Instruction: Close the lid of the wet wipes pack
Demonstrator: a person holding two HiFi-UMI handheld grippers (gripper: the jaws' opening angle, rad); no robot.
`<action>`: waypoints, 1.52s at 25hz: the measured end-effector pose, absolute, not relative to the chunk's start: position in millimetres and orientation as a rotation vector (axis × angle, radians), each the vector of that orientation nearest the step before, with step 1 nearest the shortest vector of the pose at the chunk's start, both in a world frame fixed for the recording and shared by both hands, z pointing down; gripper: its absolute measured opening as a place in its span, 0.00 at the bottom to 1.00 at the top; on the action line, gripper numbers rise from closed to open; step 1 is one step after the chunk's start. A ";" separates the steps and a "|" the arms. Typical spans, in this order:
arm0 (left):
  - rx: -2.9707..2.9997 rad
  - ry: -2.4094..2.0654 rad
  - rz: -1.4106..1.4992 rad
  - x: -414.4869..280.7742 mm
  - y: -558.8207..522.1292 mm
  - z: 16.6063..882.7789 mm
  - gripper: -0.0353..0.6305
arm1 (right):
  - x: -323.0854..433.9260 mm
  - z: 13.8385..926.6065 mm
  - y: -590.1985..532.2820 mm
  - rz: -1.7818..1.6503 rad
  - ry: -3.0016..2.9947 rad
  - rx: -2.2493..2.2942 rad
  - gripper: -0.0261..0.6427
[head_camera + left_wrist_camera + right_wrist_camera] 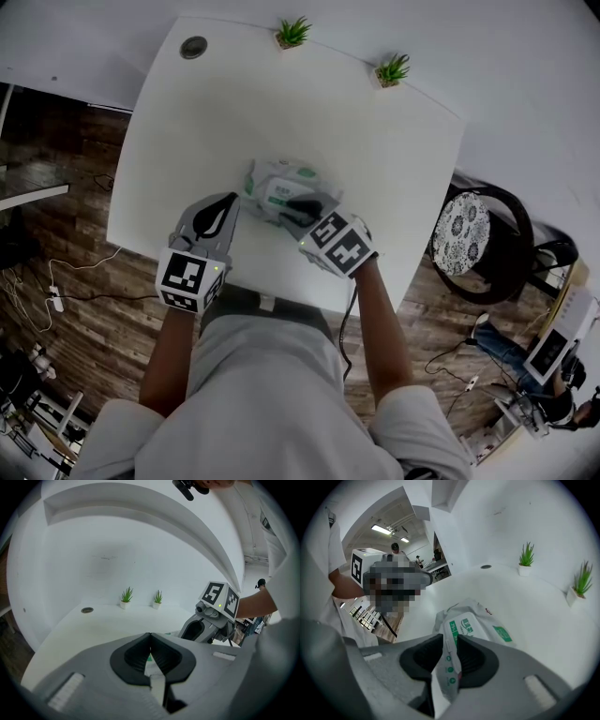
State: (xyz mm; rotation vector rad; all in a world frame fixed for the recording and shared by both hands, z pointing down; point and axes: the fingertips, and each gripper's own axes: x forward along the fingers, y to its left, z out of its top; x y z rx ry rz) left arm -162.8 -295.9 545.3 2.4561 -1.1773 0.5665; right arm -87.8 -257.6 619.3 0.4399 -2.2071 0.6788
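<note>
The wet wipes pack (279, 184) lies on the white table (187, 131), near its front edge. It is a soft white pack with green print, and its white lid label (474, 626) looks flat on top. My right gripper (302, 208) is shut on the pack's near edge, and the wrapper (451, 667) runs up between the two dark pads. My left gripper (228, 208) hovers just left of the pack with its jaws together (150, 637) and nothing in them. The right gripper's marker cube (220, 599) shows in the left gripper view.
Two small potted plants (292, 33) (392, 70) stand on the table's far edge, with a round cable hole (193, 47) at the far left corner. A chair with a patterned cushion (462, 232) stands right of the table. The floor is wood.
</note>
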 end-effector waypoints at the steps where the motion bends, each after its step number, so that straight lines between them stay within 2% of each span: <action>1: 2.458 -1.177 0.566 -162.7 -295.8 544.7 0.06 | -87.8 619.2 -257.8 0.678 -2.207 0.442 0.19; 12: 2.490 -1.204 0.539 -165.2 -299.1 524.4 0.07 | -77.7 596.0 -260.8 0.693 -2.292 0.639 0.19; 28: 2.625 -1.200 0.476 -145.4 -307.7 469.8 0.07 | -14.0 515.3 -286.8 0.587 -2.387 1.173 0.05; 38: 2.689 -1.236 0.436 -146.4 -313.5 433.9 0.06 | 22.4 470.7 -286.8 0.539 -2.394 1.427 0.05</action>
